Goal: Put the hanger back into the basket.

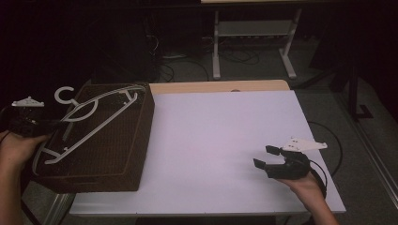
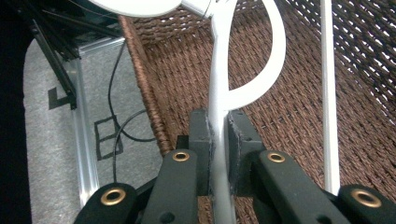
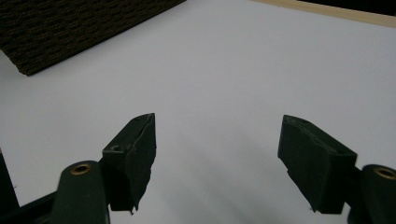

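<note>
Progress: left gripper point(image 2: 218, 154) is clamped on a white hanger point(image 1: 89, 119) lying in the brown basket point(image 1: 119, 154) directly ahead of it; release appears pending. Left gripper view shows the pads point(image 2: 238, 149) pinching the hanger, unclear from above. Right gripper point(image 1: 264, 156) hovers over bare counter point(image 1: 211, 136), jaws wide, empty.

White hanger point(image 1: 89, 123), brown woven basket point(image 1: 117, 154), seemingly pale lilac table point(image 1: 216, 140), black tool point(image 1: 272, 164).
</note>
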The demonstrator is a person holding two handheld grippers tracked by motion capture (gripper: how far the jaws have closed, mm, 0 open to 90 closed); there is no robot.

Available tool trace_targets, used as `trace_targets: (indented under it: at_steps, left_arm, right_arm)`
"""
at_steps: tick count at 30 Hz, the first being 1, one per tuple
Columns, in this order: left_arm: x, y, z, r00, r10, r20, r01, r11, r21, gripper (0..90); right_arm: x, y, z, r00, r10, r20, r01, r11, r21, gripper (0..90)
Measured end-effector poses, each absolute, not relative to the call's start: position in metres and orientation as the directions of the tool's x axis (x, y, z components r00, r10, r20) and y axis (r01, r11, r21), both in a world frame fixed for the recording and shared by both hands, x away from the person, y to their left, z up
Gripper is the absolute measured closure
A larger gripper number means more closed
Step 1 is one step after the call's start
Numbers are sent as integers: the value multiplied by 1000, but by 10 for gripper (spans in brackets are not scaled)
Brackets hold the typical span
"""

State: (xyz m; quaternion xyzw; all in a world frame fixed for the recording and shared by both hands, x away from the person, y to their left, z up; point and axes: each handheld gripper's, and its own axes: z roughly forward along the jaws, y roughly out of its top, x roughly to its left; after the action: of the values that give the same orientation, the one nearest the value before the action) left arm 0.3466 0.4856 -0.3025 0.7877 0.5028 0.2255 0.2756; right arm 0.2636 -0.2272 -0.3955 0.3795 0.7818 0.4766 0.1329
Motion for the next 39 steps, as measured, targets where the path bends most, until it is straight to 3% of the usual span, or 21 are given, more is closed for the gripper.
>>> trace_targets:
  at_steps: [3, 6, 15, 23, 32, 39]
  left_arm:
    - [348, 484, -305, 409, 907, 100, 657, -369, 657, 813]
    - [347, 486, -304, 406, 910, 81, 625, -342, 702, 652]
    - [346, 479, -296, 422, 907, 13, 598, -289, 747, 439]
    - [347, 455, -287, 462, 886, -50, 552, -243, 798, 322]
    - [346, 420, -284, 518, 850, -97, 482, -196, 854, 170]
    - [342, 387, -285, 575, 811, -106, 434, -193, 880, 142]
  right_arm:
    - [263, -226, -395, -677, 720, 156, 468, 257, 845, 272]
    - [263, -227, -395, -675, 721, 157, 469, 255, 846, 271]
    - [263, -228, -394, -674, 722, 155, 463, 250, 850, 271]
    - [264, -228, -391, -676, 720, 158, 459, 244, 854, 259]
    - [268, -225, -386, -688, 713, 134, 429, 252, 868, 187]
    - [270, -225, -378, -686, 716, 130, 416, 239, 878, 133]
